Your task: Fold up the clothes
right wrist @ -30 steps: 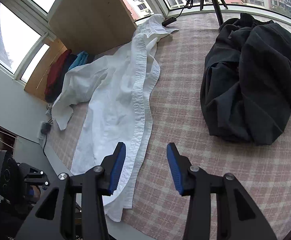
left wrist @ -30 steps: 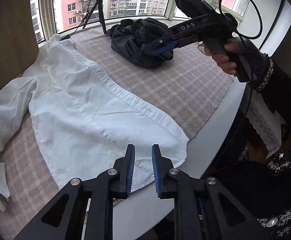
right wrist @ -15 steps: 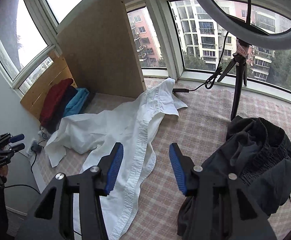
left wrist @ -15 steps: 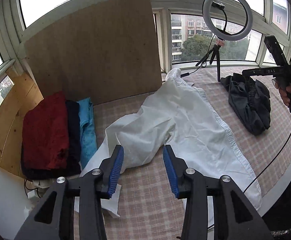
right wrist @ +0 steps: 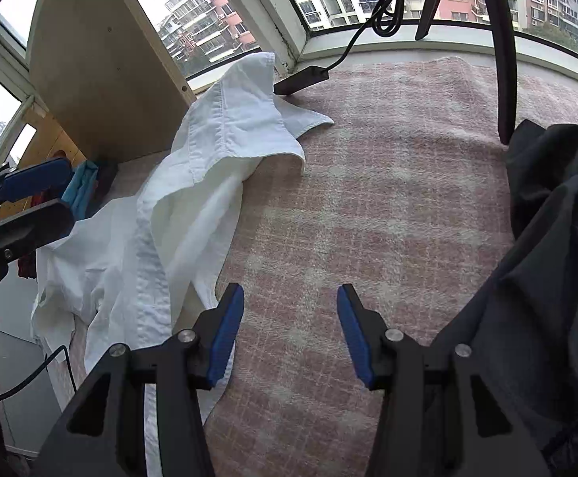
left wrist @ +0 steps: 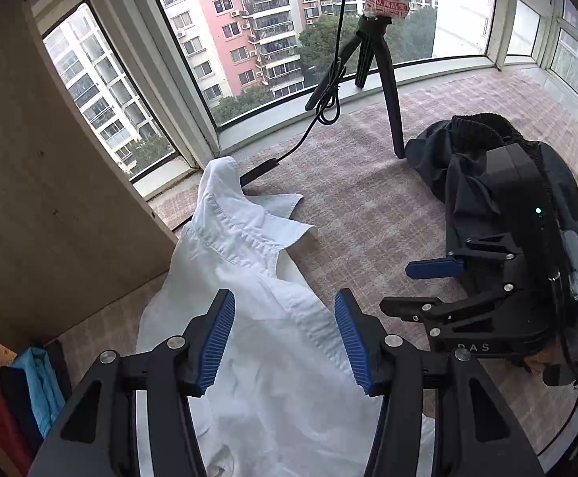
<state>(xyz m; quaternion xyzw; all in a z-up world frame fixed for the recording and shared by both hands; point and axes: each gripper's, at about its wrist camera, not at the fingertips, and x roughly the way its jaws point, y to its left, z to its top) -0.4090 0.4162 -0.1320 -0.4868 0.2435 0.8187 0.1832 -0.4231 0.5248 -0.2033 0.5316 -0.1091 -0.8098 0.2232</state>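
A white shirt [left wrist: 249, 262] lies lengthwise on the pink checked table cover [left wrist: 368, 206], its collar toward the window. My left gripper [left wrist: 283, 318] hovers over the shirt just below the collar; its jaws are opening and the pads press on nothing. My right gripper [right wrist: 289, 306] is open above bare cover, just right of the shirt's [right wrist: 209, 151] front edge, with nothing between its fingers. Each gripper shows in the other's view: the right gripper [left wrist: 420, 286] at the right, the left gripper [right wrist: 30, 198] at the far left.
A crumpled dark garment [left wrist: 475, 183] lies on the right of the cover [right wrist: 388, 179]. A black tripod leg [left wrist: 392, 91] and a cable plug [left wrist: 259, 171] stand near the window. A wooden board [left wrist: 50, 198] stands at the left, with folded red, dark and blue clothes [left wrist: 10, 393] beside it.
Both grippers have swept from the shirt's hem end to the collar end near the window. The left jaws have widened. Neither has taken hold of anything.
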